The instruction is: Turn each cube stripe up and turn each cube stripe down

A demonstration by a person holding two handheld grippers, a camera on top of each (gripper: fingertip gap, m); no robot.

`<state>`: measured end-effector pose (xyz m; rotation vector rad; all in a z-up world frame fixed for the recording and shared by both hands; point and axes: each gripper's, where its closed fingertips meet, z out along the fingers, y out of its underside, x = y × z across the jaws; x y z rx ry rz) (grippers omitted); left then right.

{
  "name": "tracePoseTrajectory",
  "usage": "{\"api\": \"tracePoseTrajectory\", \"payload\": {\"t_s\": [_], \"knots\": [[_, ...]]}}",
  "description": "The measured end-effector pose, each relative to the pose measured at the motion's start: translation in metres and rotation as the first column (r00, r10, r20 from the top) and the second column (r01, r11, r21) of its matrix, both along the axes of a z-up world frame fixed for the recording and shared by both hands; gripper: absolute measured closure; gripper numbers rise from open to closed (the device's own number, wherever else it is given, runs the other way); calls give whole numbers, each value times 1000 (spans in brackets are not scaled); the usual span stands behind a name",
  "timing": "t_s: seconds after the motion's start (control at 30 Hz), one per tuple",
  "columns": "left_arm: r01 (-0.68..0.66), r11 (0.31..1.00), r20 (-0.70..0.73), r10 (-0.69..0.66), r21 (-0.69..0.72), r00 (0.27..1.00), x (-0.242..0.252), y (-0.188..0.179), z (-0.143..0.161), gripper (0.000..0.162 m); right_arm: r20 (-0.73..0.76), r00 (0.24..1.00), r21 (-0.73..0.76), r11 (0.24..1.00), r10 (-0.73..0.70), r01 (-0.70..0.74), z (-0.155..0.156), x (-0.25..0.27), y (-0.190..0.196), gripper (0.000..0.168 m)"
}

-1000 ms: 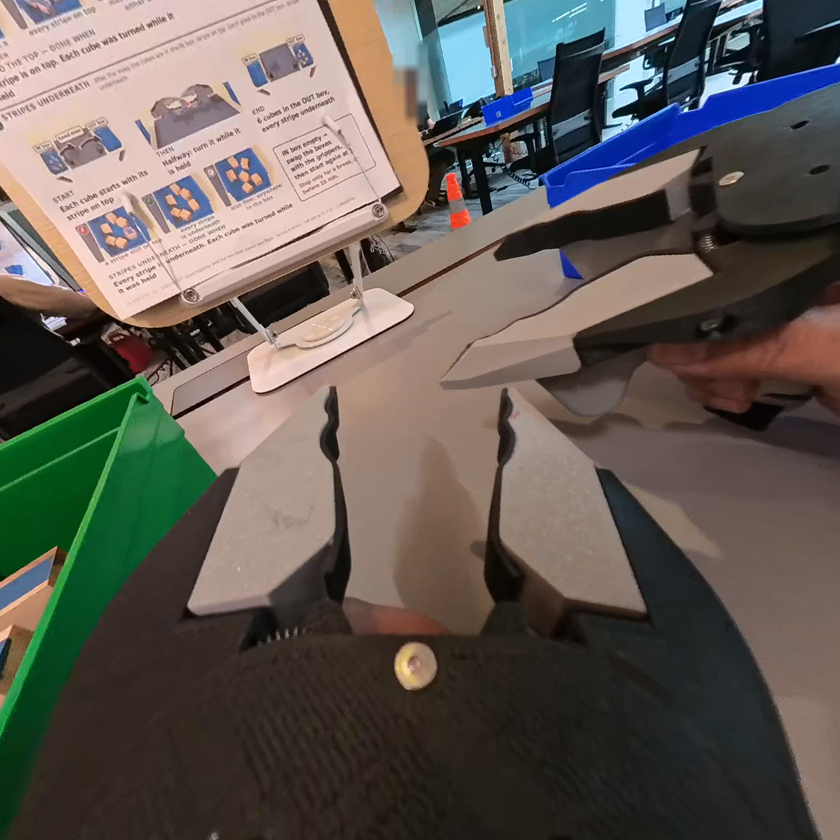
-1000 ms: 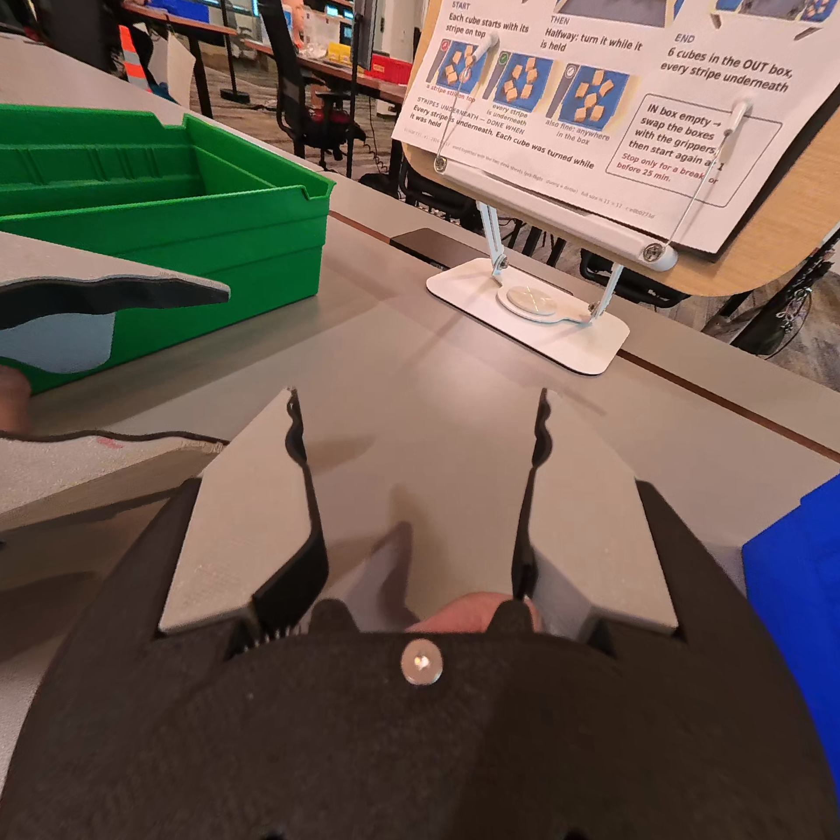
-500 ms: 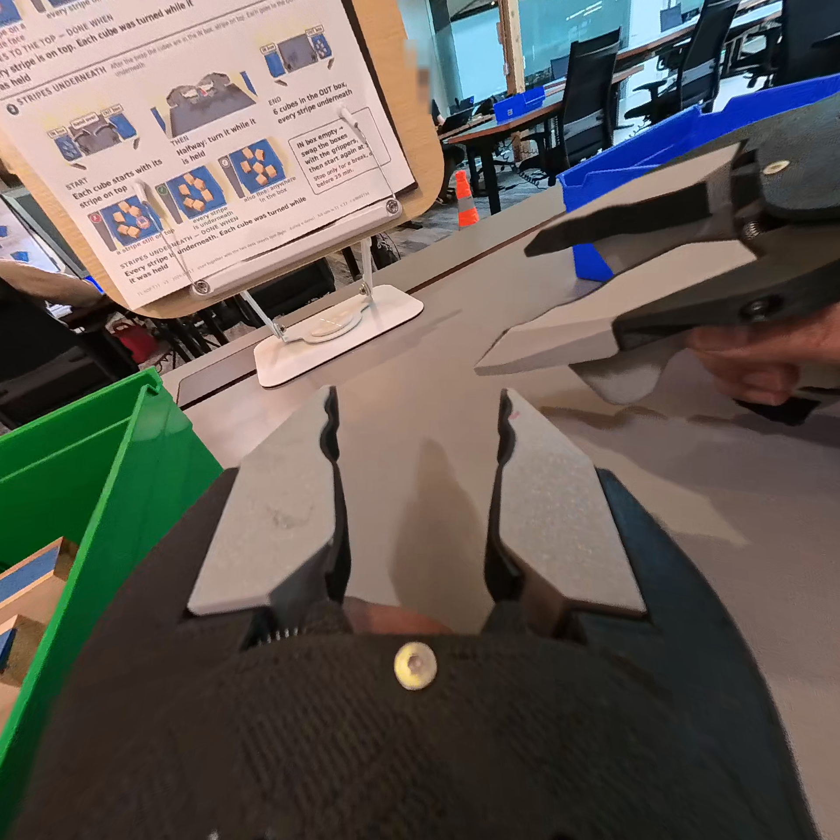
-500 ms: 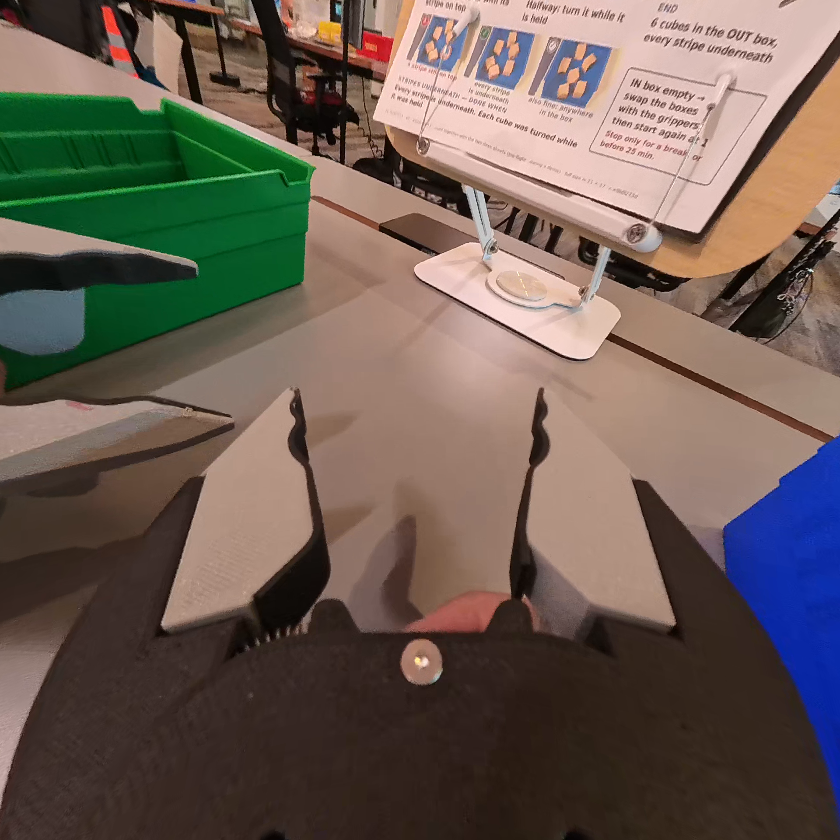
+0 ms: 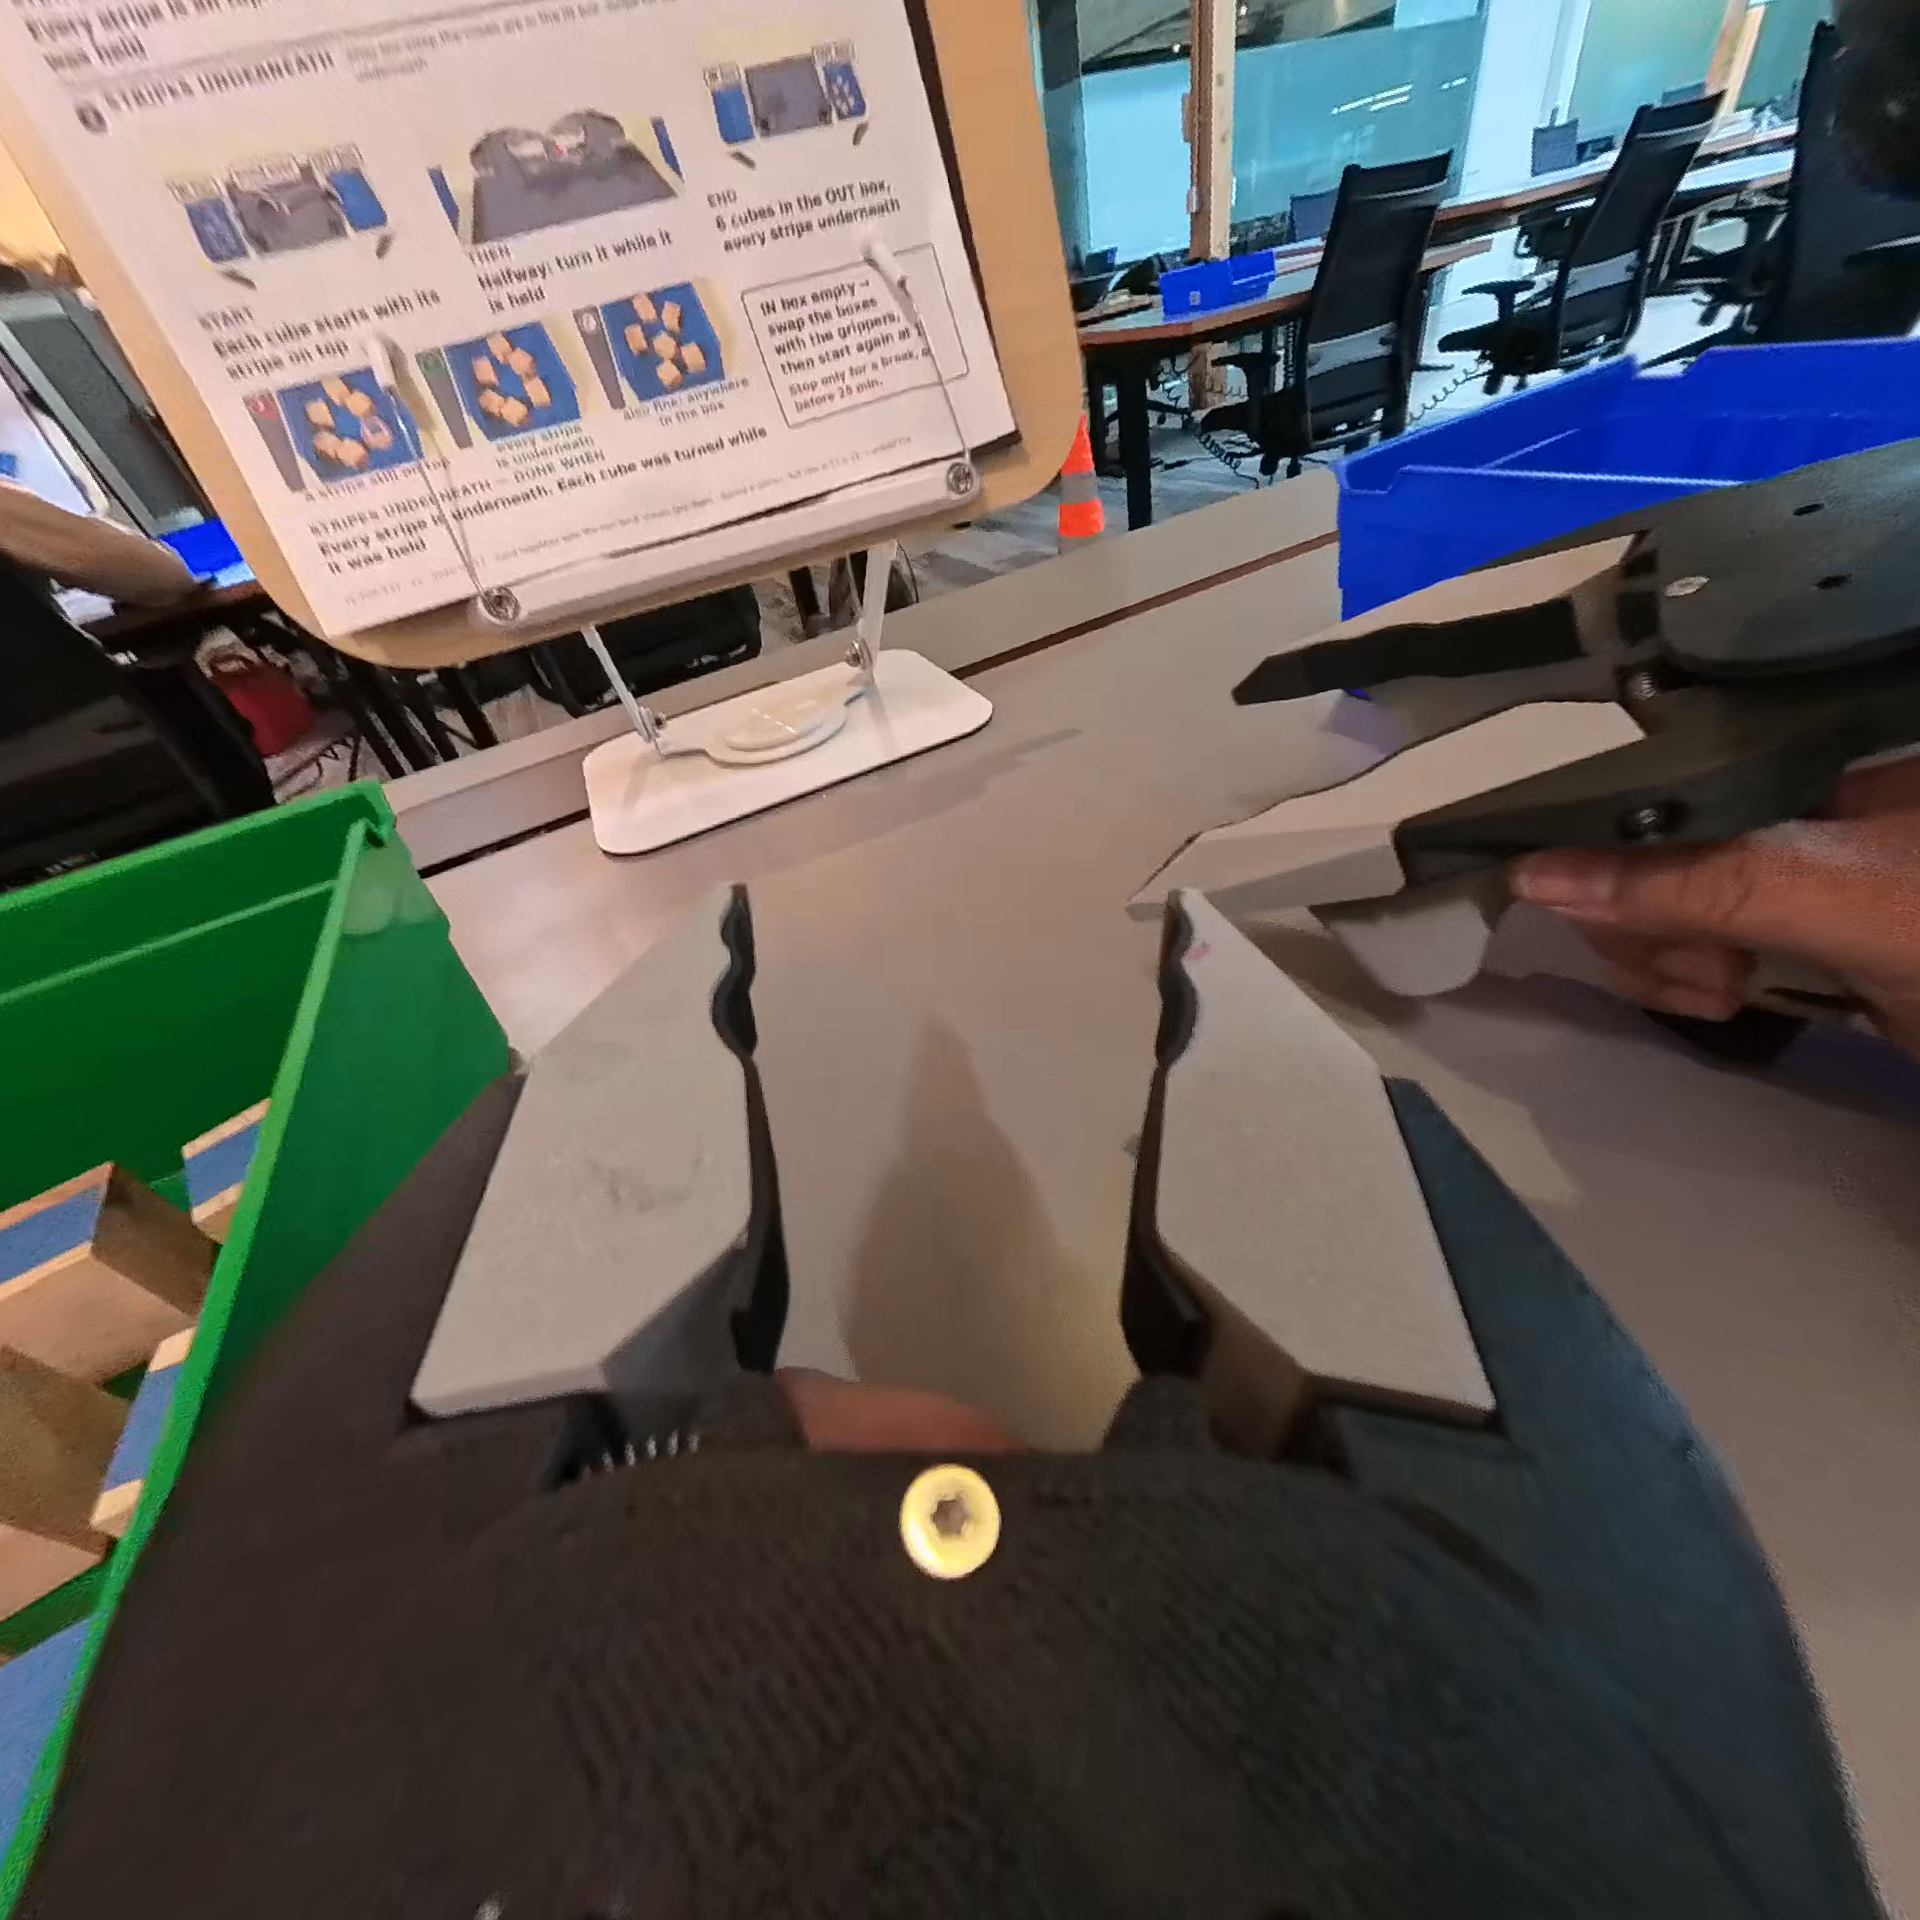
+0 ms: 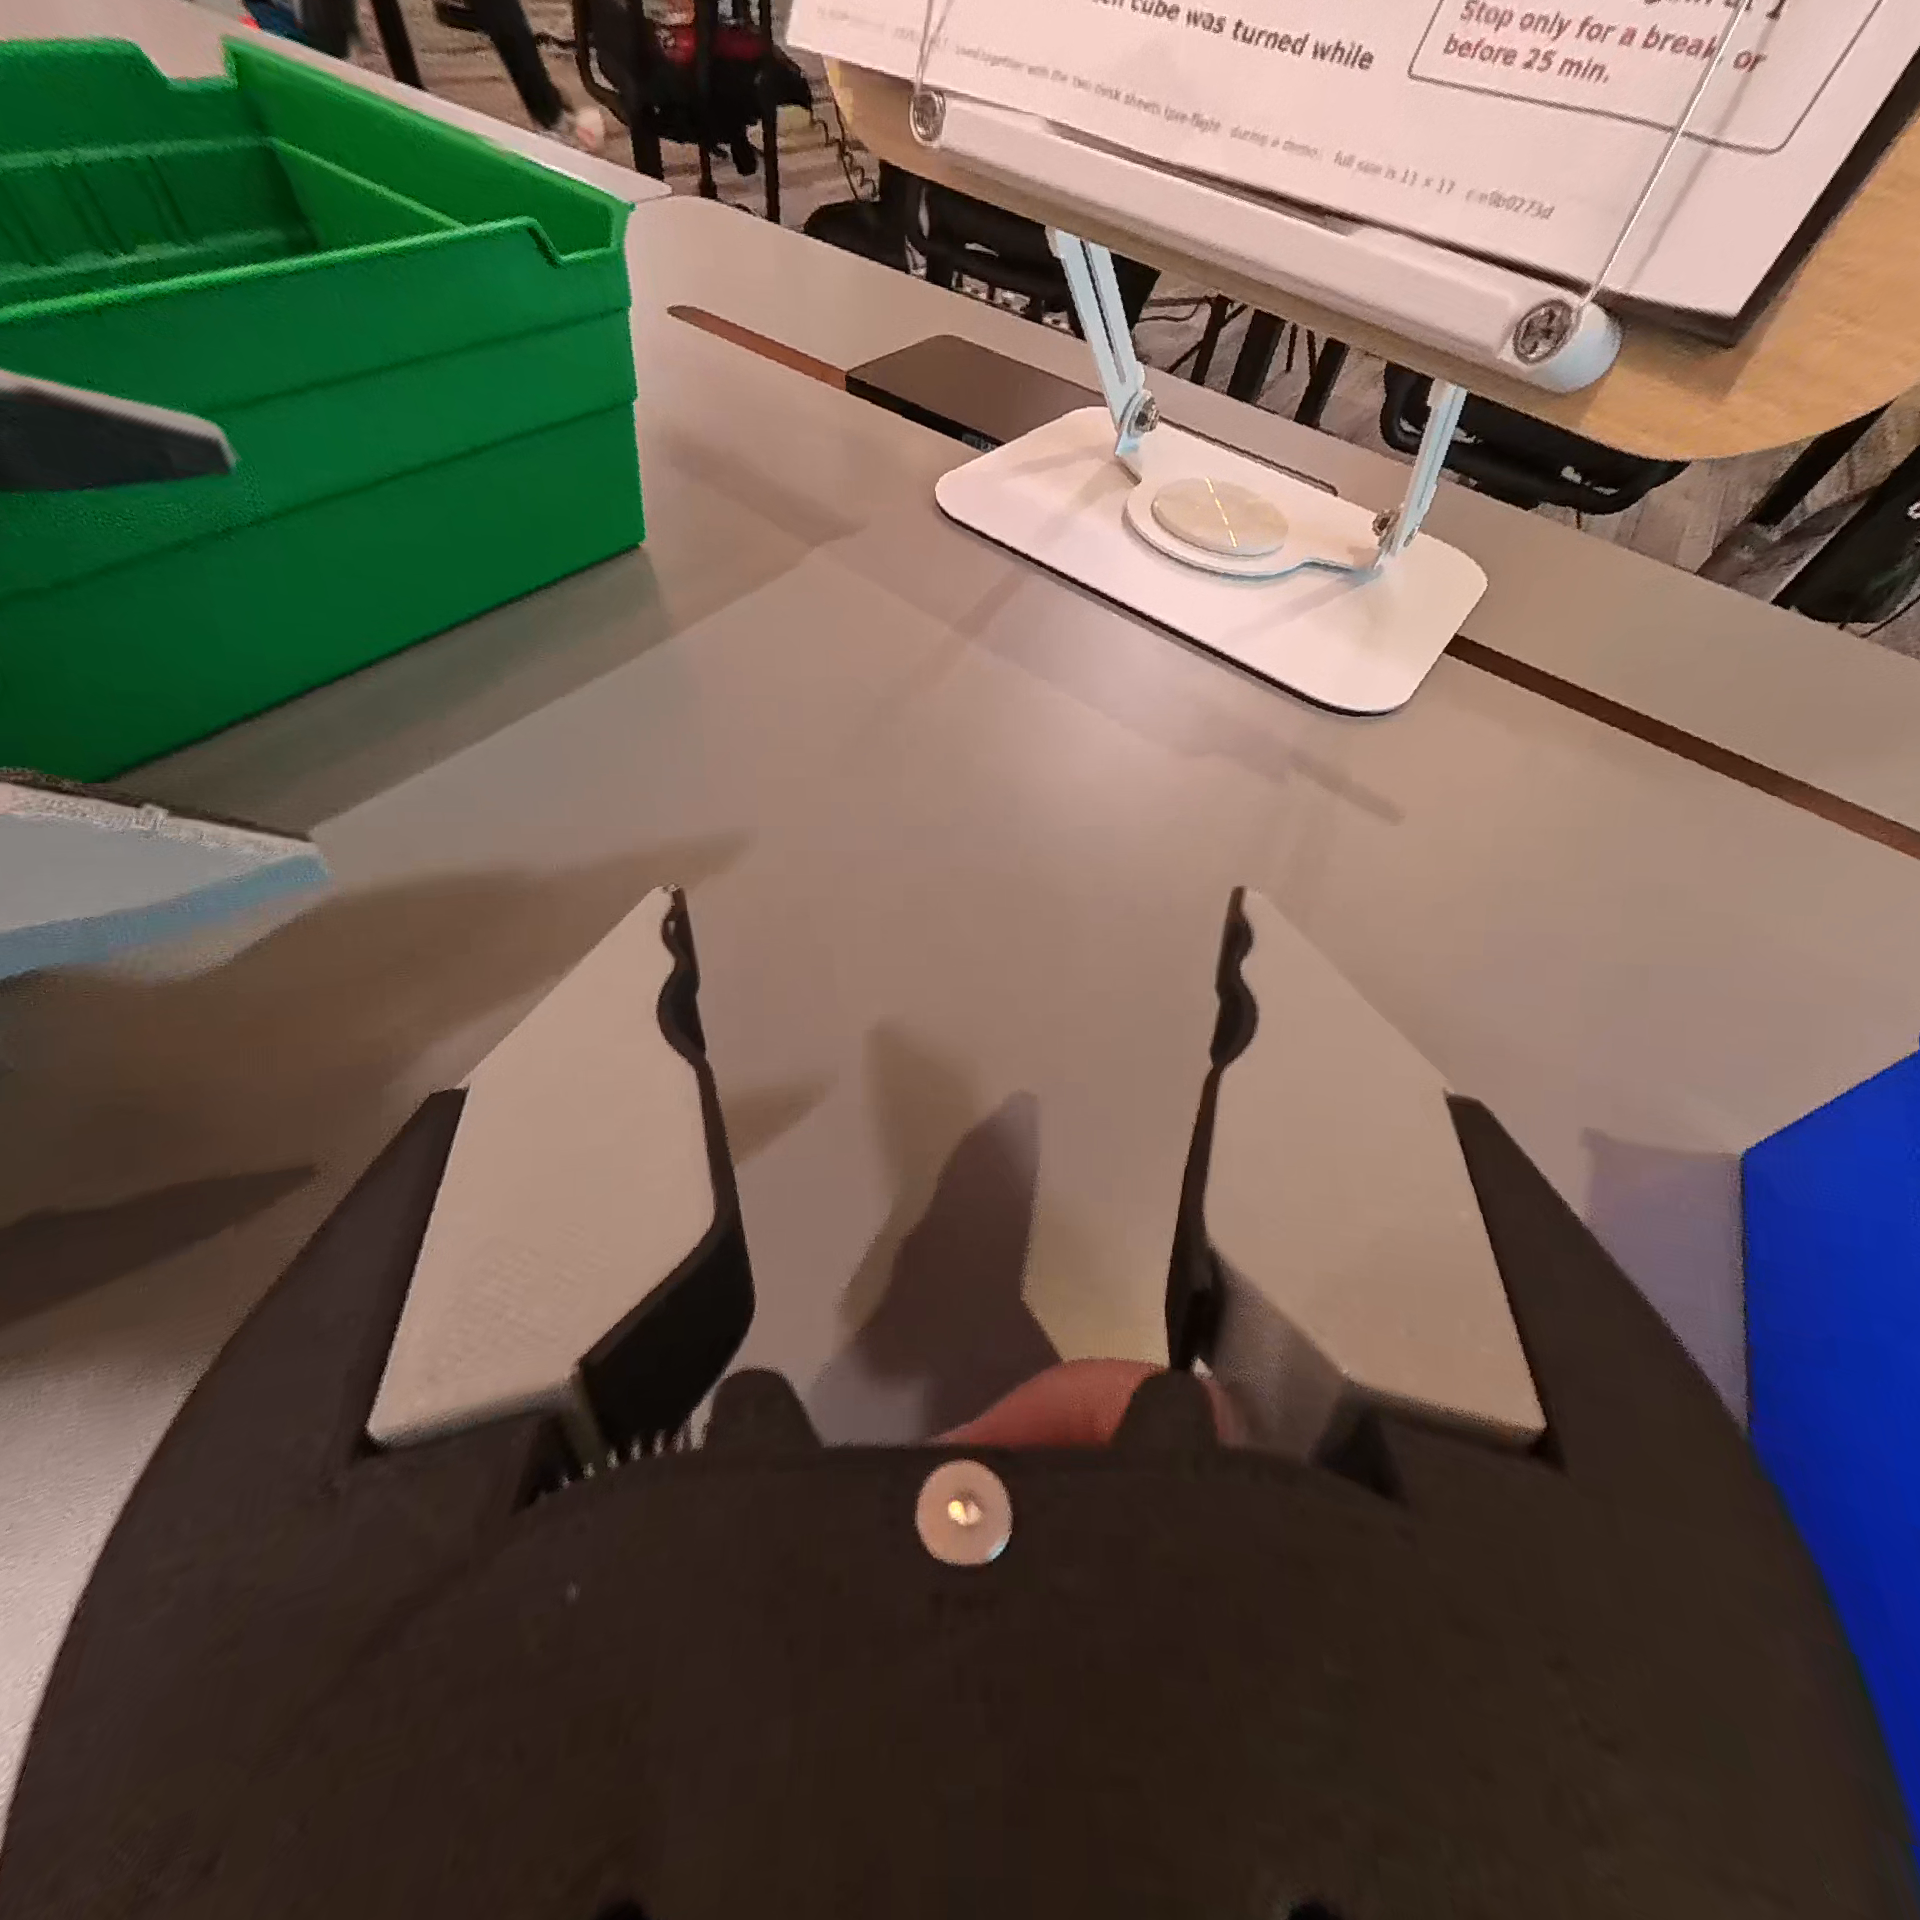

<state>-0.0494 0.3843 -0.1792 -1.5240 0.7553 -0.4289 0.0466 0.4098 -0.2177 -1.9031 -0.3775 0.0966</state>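
Both claws are hovering spread and empty over the grey surface [image 6: 1039,831]: the left claw [image 5: 951,909] beside the green bin [image 5: 343,1039], where striped wooden cubes [image 5: 94,1288] are lying, and the right claw [image 6: 951,904] near the blue bin [image 6: 1839,1403], facing the instruction sheet stand [image 6: 1216,540].

The left black-bodied gripper with flat grey plastic fingers [image 5: 956,935] is held with its jaws spread apart and nothing between them, while the matching right gripper [image 6: 951,925], gripped from below by a bare hand [image 5: 1745,914], also gapes empty, its fingertips just beside the left one's.
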Motion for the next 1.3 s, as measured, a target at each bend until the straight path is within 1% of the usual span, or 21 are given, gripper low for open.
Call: {"api": "tracePoseTrajectory", "payload": {"t_s": [0.07, 0.17, 0.2, 0.23, 0.33, 0.37, 0.4, 0.43, 0.47, 0.5, 0.57, 0.6, 0.63, 0.67, 0.7, 0.73, 0.83, 0.9, 1.07, 1.2, 1.3], "knots": [[15, 1000, 5, -15, 25, 1000, 0, -6, 9, 84, -18, 1000, 21, 1000, 2, -2, 7, -2, -2, 69], [52, 997, 93, -57, 51, 994, -3, -17, 28, 93, -35, 999, 57, 998, 10, -8, 14, -3, -6, 69], [67, 998, 92, -69, 20, 993, -4, -19, 28, 89, -22, 1000, 67, 998, 3, -2, 14, -1, -6, 68], [78, 997, 82, -78, -3, 994, -7, -20, 30, 84, -10, 1000, 77, 997, 1, 0, 15, 0, -7, 69], [126, 992, 16, -126, 25, 992, -27, -24, 50, 88, 15, 1000, 111, 994, 0, -1, 21, 4, -10, 71], [192, 981, -25, -192, 5, 981, -32, -30, 55, 89, 22, 1000, 112, 994, 9, -12, 21, 4, -11, 73], [298, 954, -79, -300, -42, 951, -35, -40, 58, 92, 31, 999, 106, 994, 20, -23, 20, 3, -12, 75], [378, 923, -144, -385, -76, 912, -44, -46, 62, 101, 37, 999, 102, 995, 17, -21, 19, 3, -11, 75], [409, 908, -193, -418, -86, 887, -57, -43, 70, 102, 42, 999, 99, 995, 14, -18, 17, 4, -11, 75], [433, 895, -218, -445, -104, 869, -71, -39, 80, 98, 47, 999, 93, 995, 17, -22, 15, 3, -11, 74], [520, 824, -215, -562, -224, 799, -94, -42, 90, 97, 60, 998, 72, 997, 23, -27, 9, 2, -11, 74], [535, 798, -234, -596, -279, 768, -106, -40, 88, 98, 68, 997, 64, 997, 26, -31, 7, 1, -11, 74], [505, 808, -313, -585, -303, 748, -121, -27, 78, 99, 76, 997, 57, 998, 31, -35, 5, 0, -11, 74], [451, 841, -431, -540, -299, 723, -139, -9, 64, 99, 81, 996, 50, 998, 35, -39, 3, -1, -11, 74], [408, 863, -527, -504, -296, 684, -156, 6, 48, 100, 84, 996, 47, 998, 39, -43, 2, -2, -11, 74], [393, 860, -578, -510, -325, 637, -170, 15, 32, 100, 86, 995, 45, 998, 42, -46, 1, -3, -11, 74], [321, 848, -638, -530, -422, 559, -201, 36, -9, 102, 88, 995, 38, 998, 50, -53, -1, -5, -12, 74], [307, 836, -653, -548, -455, 523, -208, 43, -25, 102, 86, 995, 35, 998, 52, -55, -2, -5, -12, 75], [318, 777, -684, -629, -543, 370, -216, 45, -51, 118, 66, 996, 13, 998, 58, -59, -5, -5, -11, 75], [288, 738, -672, -675, -611, 304, -220, 49, -61, 118, 62, 997, 19, 999, 50, -51, -5, -3, -12, 75], [232, 744, -721, -666, -627, 191, -231, 53, -80, 115, 49, 998, 16, 999, 45, -46, -4, -1, -11, 76]]}}
